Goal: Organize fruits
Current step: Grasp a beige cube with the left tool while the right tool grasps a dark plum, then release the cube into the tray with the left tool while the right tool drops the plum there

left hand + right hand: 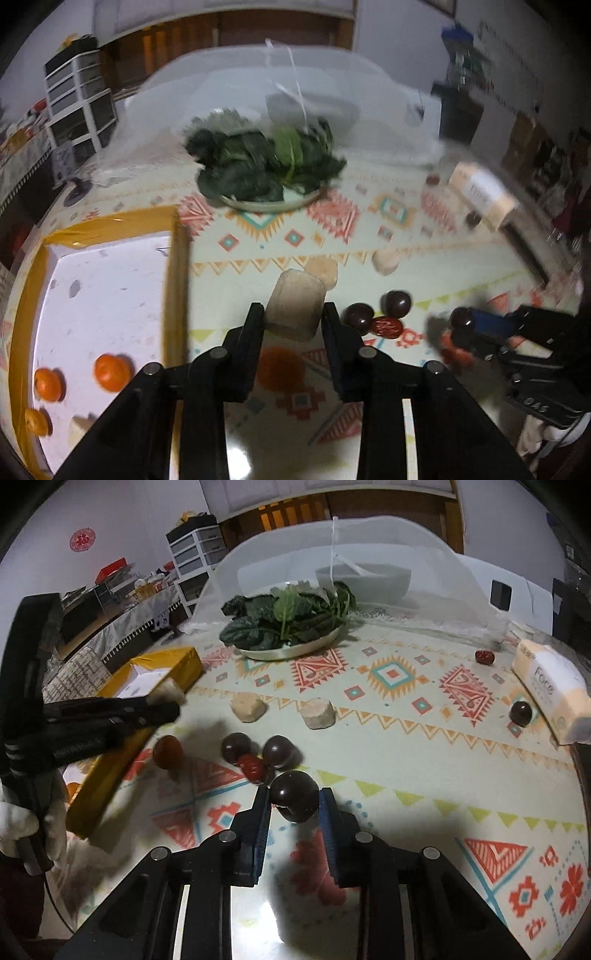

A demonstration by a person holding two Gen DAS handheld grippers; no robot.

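Pinching glossy dark round fruit (295,795): right hand-held gripper (293,805); left hand-held gripper (293,317) clamps pale tan block (295,308).

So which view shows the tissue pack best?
The right wrist view: the tissue pack lies at the table's right edge, sharp enough to read "Face" on its wrapper, with a dark round fruit beside it. The left wrist view shows the same pack blurred and its print unreadable.
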